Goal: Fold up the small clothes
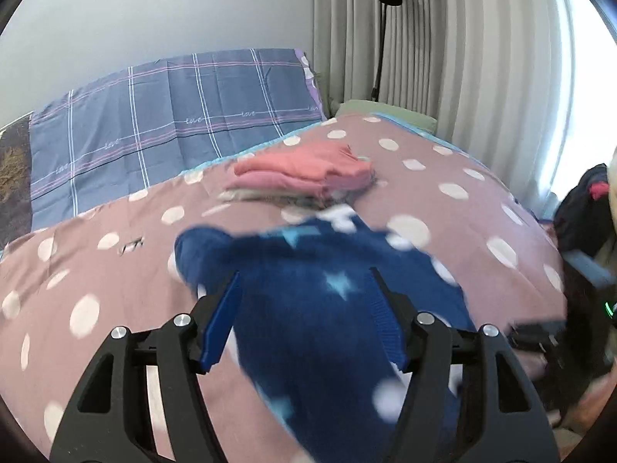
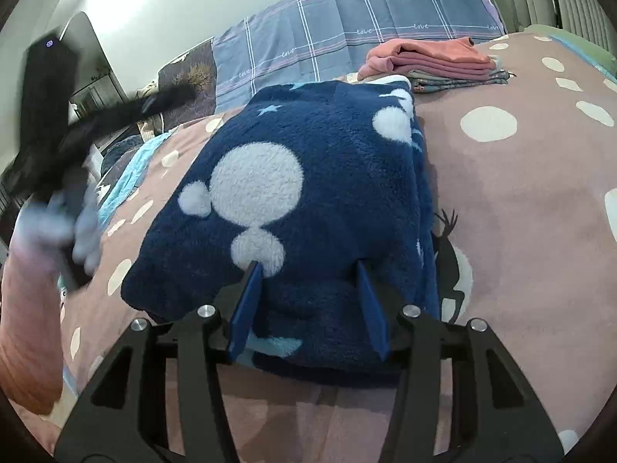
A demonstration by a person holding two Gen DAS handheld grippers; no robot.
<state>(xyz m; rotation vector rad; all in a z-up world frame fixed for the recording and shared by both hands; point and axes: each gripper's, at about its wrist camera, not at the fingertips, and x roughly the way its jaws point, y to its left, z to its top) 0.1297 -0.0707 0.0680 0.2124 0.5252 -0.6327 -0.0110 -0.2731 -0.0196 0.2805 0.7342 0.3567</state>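
Lying folded, the navy fleece garment (image 2: pixel 293 177) (white blobs, pale stars) sits between both released grippers.

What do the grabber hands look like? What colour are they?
Both grippers, left and right, look alike: two flat blue fingers on black arms with cut-out slots, joined by shiny silver bolts. No cables or sleeves show.

A navy fleece garment (image 2: pixel 293 193) with pale circles and stars lies folded on the polka-dot bed (image 2: pixel 520 208). Beyond it sits a stack of folded pink and grey clothes (image 2: pixel 435 63).
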